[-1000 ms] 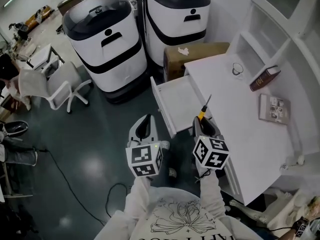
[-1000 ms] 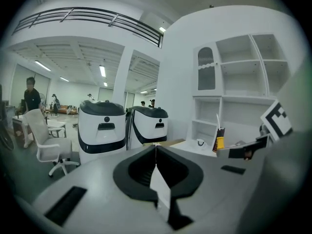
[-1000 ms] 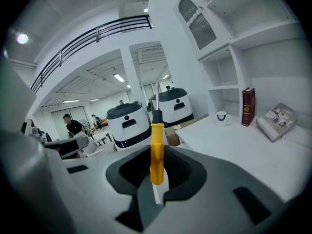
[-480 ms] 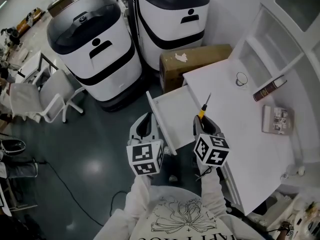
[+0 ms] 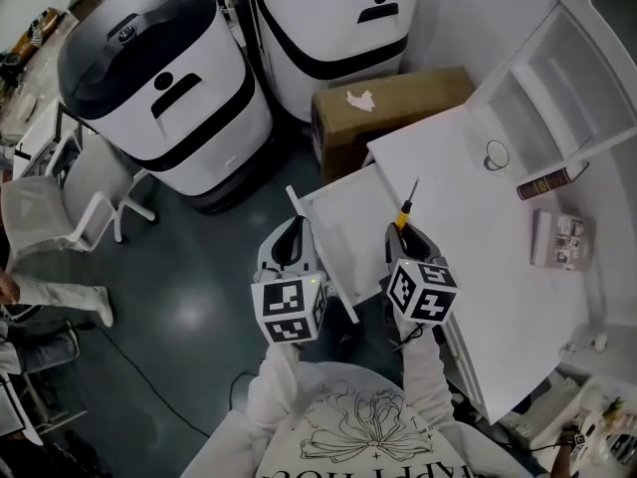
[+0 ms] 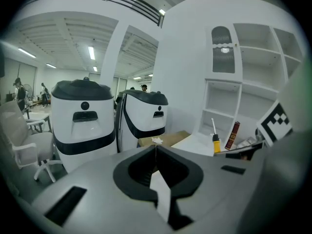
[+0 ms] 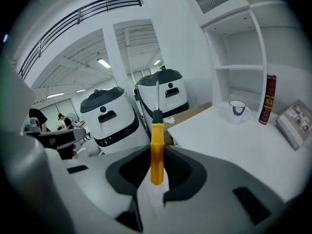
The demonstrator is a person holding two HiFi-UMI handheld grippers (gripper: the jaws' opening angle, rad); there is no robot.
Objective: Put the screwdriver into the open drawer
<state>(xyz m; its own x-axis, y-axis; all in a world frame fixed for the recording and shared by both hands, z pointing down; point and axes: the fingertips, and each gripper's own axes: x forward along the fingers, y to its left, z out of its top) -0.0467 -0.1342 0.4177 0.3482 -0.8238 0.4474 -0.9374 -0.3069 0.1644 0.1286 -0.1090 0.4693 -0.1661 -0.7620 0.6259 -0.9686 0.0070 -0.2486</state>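
My right gripper (image 5: 403,233) is shut on the yellow handle of the screwdriver (image 5: 406,207), whose metal shaft points ahead over the white desk (image 5: 478,257). In the right gripper view the screwdriver (image 7: 156,150) stands upright between the jaws of that gripper (image 7: 157,155). The open drawer (image 5: 353,207) juts from the desk's left side, between and just ahead of both grippers. My left gripper (image 5: 291,231) hovers over the floor to the left of the drawer's front edge. In its own view the left gripper (image 6: 156,147) has its jaws together with nothing in them; the screwdriver (image 6: 215,141) shows at the right.
Two large white-and-black machines (image 5: 159,78) (image 5: 328,18) stand beyond the drawer, with a cardboard box (image 5: 388,108) against the desk. On the desk are a cup (image 5: 497,154), a dark red book (image 5: 552,179) and a booklet (image 5: 557,239). A white chair (image 5: 60,207) stands far left.
Both grippers have moved forward and lower towards the drawer and desk. The right gripper still holds the screwdriver. A person's leg has come into view at the left edge.
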